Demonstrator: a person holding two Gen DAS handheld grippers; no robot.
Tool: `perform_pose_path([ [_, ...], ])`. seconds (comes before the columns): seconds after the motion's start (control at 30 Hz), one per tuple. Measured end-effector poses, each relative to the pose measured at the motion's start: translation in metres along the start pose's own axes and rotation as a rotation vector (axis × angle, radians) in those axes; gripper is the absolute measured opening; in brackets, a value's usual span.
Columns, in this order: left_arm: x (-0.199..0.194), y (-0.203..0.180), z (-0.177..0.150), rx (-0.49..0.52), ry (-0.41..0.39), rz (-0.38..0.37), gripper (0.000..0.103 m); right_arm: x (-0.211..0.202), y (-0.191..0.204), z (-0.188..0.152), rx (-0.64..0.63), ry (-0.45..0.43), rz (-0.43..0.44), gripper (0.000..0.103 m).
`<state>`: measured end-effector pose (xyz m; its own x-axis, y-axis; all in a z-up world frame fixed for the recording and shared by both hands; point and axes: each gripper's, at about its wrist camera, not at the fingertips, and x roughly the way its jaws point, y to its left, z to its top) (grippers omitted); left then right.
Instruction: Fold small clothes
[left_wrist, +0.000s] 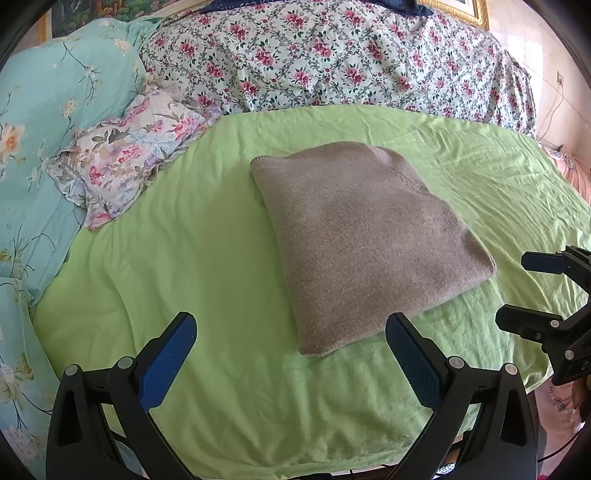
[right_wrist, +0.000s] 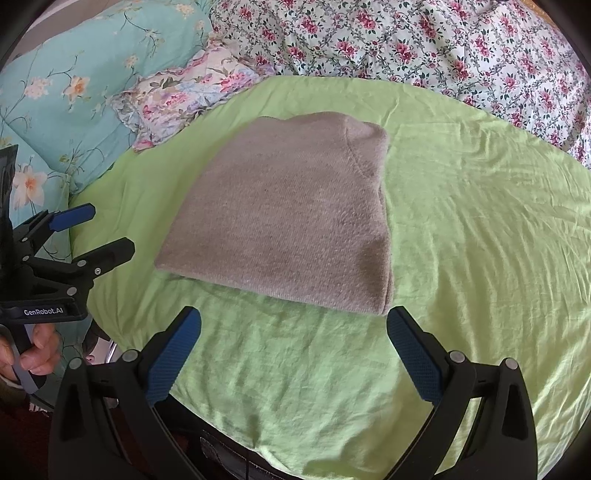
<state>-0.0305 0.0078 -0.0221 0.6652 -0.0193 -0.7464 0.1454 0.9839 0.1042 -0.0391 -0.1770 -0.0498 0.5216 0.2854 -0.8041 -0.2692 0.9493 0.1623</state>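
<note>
A grey-brown knitted garment (left_wrist: 369, 240) lies folded into a flat rectangle on the green sheet (left_wrist: 184, 258); it also shows in the right wrist view (right_wrist: 288, 218). My left gripper (left_wrist: 291, 336) is open and empty, held above the sheet just short of the garment's near edge. My right gripper (right_wrist: 293, 328) is open and empty, just short of the garment's near right corner. The right gripper also shows at the right edge of the left wrist view (left_wrist: 517, 291), and the left gripper at the left of the right wrist view (right_wrist: 110, 229).
A floral quilt (left_wrist: 332, 55) is heaped at the back of the bed. A turquoise floral pillow (left_wrist: 55, 110) and a small frilled floral pillow (left_wrist: 125, 158) lie at the left. The green sheet's (right_wrist: 480, 258) front edge runs just below the grippers.
</note>
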Motion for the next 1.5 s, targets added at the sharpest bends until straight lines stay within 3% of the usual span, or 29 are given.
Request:
perform_pose_path([
  [1.5,-0.002,0.0013,0.0046,0.004,-0.009,0.006,0.102,-0.0023,-0.0089,0.005,-0.012,-0.001,0.0,0.101],
])
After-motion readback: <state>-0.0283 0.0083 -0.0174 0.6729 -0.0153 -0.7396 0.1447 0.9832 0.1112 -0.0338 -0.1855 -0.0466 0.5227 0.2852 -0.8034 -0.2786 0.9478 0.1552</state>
